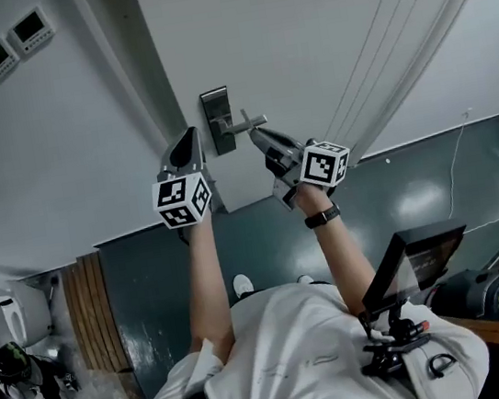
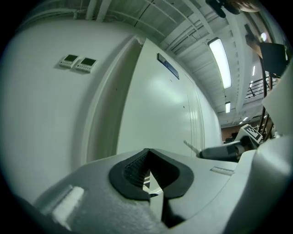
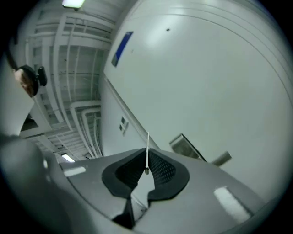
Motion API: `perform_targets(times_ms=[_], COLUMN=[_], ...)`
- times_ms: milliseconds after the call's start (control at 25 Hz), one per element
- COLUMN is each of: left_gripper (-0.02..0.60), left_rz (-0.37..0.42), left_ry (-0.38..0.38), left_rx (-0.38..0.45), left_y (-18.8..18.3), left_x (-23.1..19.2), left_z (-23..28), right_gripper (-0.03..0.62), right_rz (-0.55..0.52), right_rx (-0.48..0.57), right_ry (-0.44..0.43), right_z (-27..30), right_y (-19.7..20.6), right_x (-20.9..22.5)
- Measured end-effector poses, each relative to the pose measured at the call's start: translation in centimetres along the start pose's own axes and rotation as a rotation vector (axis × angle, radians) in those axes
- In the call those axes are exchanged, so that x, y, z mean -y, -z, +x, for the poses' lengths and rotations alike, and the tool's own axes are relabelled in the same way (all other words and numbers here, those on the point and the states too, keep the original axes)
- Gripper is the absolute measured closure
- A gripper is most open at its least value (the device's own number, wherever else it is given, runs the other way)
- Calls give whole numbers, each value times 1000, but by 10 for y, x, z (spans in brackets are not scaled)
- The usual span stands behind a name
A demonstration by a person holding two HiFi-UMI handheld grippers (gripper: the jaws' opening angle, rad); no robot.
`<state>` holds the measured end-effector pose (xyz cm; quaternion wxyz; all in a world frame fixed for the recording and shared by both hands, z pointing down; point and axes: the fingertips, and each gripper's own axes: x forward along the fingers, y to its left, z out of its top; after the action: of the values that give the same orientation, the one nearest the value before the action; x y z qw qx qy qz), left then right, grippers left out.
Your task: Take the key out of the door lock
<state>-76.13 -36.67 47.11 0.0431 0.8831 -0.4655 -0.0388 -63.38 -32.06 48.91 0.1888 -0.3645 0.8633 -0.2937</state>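
The thin silver metal key (image 3: pixel 147 142) is out of the dark rectangular door lock plate (image 3: pixel 185 146), pinched edge-on in the right tongs (image 3: pixel 146 157). The left tongs (image 2: pixel 148 153) are closed, empty. Best to grip firmly and draw straight back, avoiding the handle.

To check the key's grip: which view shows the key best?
Right gripper view: the key stands edge-on, pinched in the right tongs. The left gripper view shows its blade from the side, small. Head view: too small to tell.
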Motion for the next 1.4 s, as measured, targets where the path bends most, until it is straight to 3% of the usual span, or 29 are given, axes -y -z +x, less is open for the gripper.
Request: perform_targets(times_ms=[120,280,400,480,640,800,1400], left_gripper=[581,581,581,581,581,581,581], left_rz=[0,-20,26,52,88,108,58], left_ry=[-36,-79,-56,-47,-44,-38,-49], left_rx=[-12,-26,-57,-58,-26,-2,19], left_y=[6,24,29,23,1,-15,-9], left_x=[31,86,129,140,135,132,85], left_z=[-7,-8,0,-1,5,7,-19], right_gripper=[568,568,568,568,568,568,568], right_rz=[-75,-296,-223,-236,-348,-402,-442], right_rx=[98,18,-38,-81,-67,-35,-74], right_ry=[-85,6,72,109,194,195,206], right_z=[-13,-52,-82,-86,-72,-65,-33], right_y=[-39,-56,-38,-21,-21,-32,-3], right_x=[-28,-14,21,27,22,7,-14])
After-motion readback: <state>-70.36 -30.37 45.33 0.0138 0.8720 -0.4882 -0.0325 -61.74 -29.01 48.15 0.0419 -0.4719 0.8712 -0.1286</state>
